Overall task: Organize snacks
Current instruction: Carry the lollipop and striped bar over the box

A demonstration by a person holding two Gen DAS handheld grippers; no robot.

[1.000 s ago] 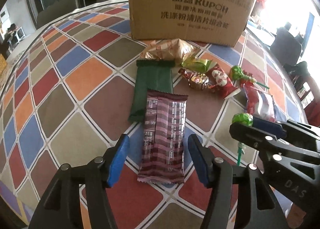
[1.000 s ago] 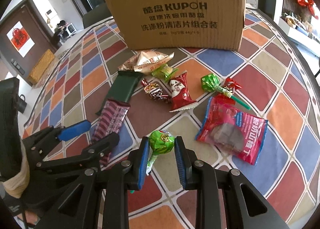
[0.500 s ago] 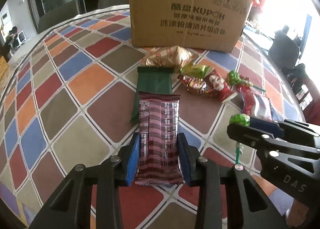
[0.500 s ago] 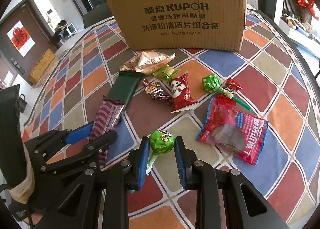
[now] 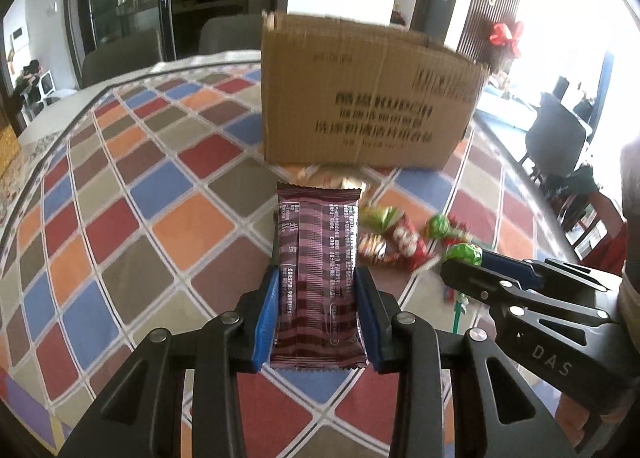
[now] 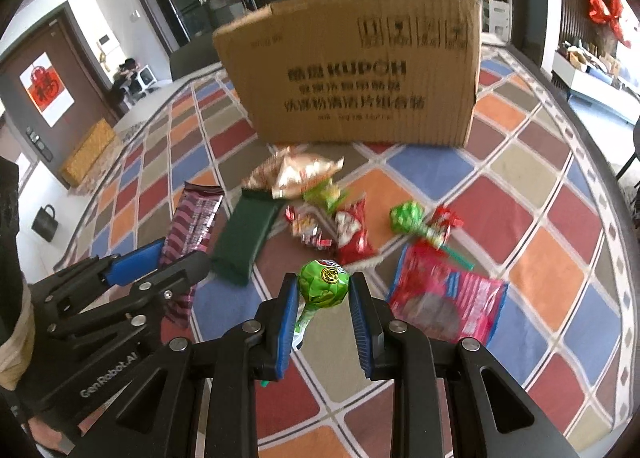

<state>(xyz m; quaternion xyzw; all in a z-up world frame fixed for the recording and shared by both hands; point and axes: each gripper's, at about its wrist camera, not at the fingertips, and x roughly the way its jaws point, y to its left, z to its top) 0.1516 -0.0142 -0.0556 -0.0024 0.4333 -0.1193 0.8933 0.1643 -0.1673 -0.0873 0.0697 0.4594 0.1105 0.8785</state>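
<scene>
Both grippers are loaded, so the step in hand looks like carrying snacks to the cardboard box [image 6: 360,70] at the far side of the table. The left gripper [image 5: 316,310] clamps a maroon striped bar [image 5: 316,266] by its near end; the right gripper [image 6: 324,306] pinches a green lollipop [image 6: 324,282]. Other snacks lie loose below the box. Next, each load probably needs lifting over the box's rim before release.

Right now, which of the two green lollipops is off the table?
The green lollipop clamped in the right gripper. The other green lollipop lies on the table, beside the red packet.
</scene>
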